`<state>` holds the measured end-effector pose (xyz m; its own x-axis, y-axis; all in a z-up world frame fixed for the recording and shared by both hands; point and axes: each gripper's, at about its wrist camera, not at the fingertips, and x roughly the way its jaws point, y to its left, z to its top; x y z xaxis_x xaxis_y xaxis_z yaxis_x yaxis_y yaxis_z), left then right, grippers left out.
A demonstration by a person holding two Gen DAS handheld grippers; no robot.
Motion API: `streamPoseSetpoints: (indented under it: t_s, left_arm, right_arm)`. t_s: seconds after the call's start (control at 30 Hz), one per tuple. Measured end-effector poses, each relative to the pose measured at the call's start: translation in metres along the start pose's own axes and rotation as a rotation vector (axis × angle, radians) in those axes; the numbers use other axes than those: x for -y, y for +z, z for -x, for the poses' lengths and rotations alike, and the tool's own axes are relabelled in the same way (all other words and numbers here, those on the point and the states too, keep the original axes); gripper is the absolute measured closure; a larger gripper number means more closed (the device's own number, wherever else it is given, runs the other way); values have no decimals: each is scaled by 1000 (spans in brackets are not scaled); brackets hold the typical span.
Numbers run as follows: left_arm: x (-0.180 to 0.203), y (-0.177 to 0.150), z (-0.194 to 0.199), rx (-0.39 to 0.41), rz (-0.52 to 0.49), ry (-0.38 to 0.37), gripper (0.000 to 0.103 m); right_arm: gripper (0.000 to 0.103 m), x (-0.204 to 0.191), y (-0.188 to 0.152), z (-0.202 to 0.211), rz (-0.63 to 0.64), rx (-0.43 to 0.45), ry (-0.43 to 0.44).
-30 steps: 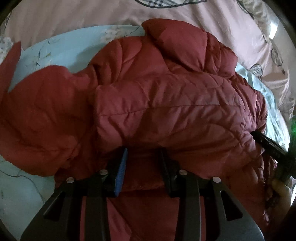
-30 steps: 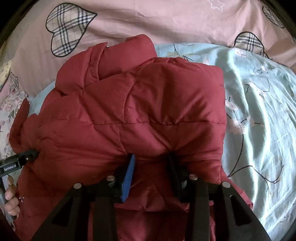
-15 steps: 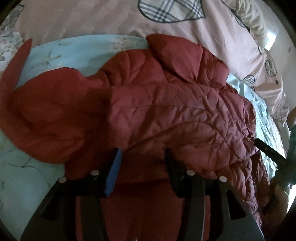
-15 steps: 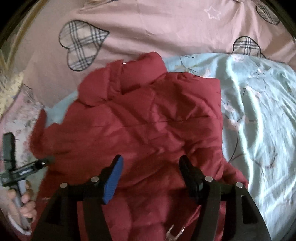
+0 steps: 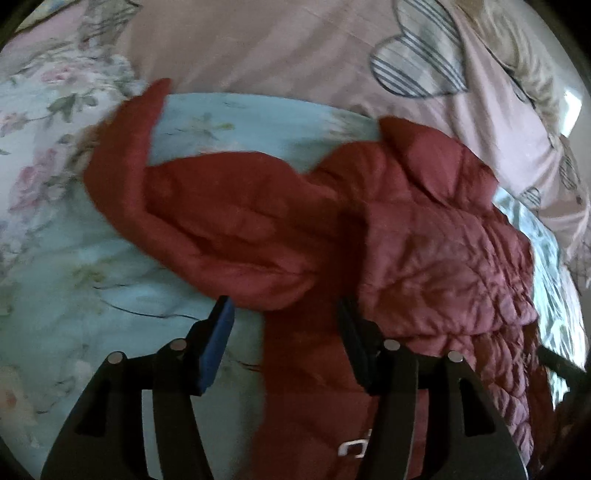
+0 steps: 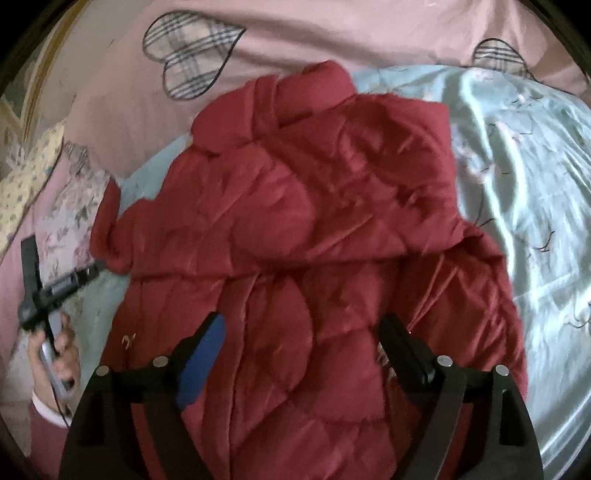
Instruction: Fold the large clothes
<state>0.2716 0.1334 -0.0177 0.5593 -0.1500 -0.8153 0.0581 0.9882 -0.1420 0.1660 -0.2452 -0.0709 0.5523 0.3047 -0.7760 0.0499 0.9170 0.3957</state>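
Right wrist view: red quilted jacket [image 6: 303, 229] spread on a pale blue floral sheet [image 6: 535, 206], upper part folded down over the lower part, collar [image 6: 295, 92] toward a pink duvet with plaid hearts [image 6: 332, 33]. One sleeve [image 5: 177, 221] trailing out over the sheet to the left in the left wrist view (blurred there, so edges hard to read). Small metal buckle [image 5: 352, 448] visible on the fabric low in that view. Right gripper [image 6: 301, 338] above the lower quilted panel, jaws opening and already wide, pads clear of the cloth, nothing clamped. Left gripper [image 5: 284, 325] at the jacket's left edge, jaws opening too; blue pad over the bare sheet, black finger close against the folded bulk, contact there hard to tell, no fabric pinched between the pads. Seen from the right wrist camera, a hand [image 6: 55, 354] at the far left gripping the left tool's handle, with a pink cuff below it. Floral pillow [image 6: 74, 221] beyond that.
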Motion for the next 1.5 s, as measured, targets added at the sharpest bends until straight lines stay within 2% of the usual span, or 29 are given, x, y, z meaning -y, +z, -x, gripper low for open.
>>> streamPoseSetpoints:
  t_s: [0.13,0.33,0.5,0.6,0.73,0.9,0.93,0.97,1.0,1.03,1.1,1.17,1.3,1.5]
  left_arm:
    - [-29,10,9,37,50,41,39]
    - [-54,25,8,58,103,81,38]
    - [-62,41,8,73,106,116,28]
    - [-65,57,3,78,82,171,24]
    - [-77,93,-27,45,62,267,21]
    - [-91,132,-78,-40,32,381,21]
    - [-95,137,-87,-56,34,408,23]
    - [-96,139,-93,-67,32,420,40]
    - [-97,141,-97,-78,28,428,70]
    - [-99,140,-101,-91,27,433,78]
    - [-101,137,-97,-76,39,412,92]
    - [-99,132,-80,-28,52,375,94]
    - [-86,115,-34,68,92,242,95]
    - [-35,84,34,209,89,33,96]
  right_arm:
    - [16,-7,-8,1,27,-12,-3]
    - [16,-15,-15,6,64,-21,-9]
    - [16,-24,-19,6,116,-20,-14]
    - [16,-25,-24,4,135,-28,-17]
    - [16,-25,-29,5,132,-49,-10]
    - [16,-22,-32,10,121,-44,17]
    - [16,-21,-32,11,116,-41,29]
    - [16,-20,-31,11,111,-38,37]
    - [16,-19,-31,12,104,-33,43]
    - [16,-18,-31,13,99,-27,48]
    - [16,-18,-30,14,87,-17,62]
    - [16,-17,-30,16,76,-4,79]
    - [16,-20,-31,21,76,23,100]
    - [16,-24,-34,27,83,30,92]
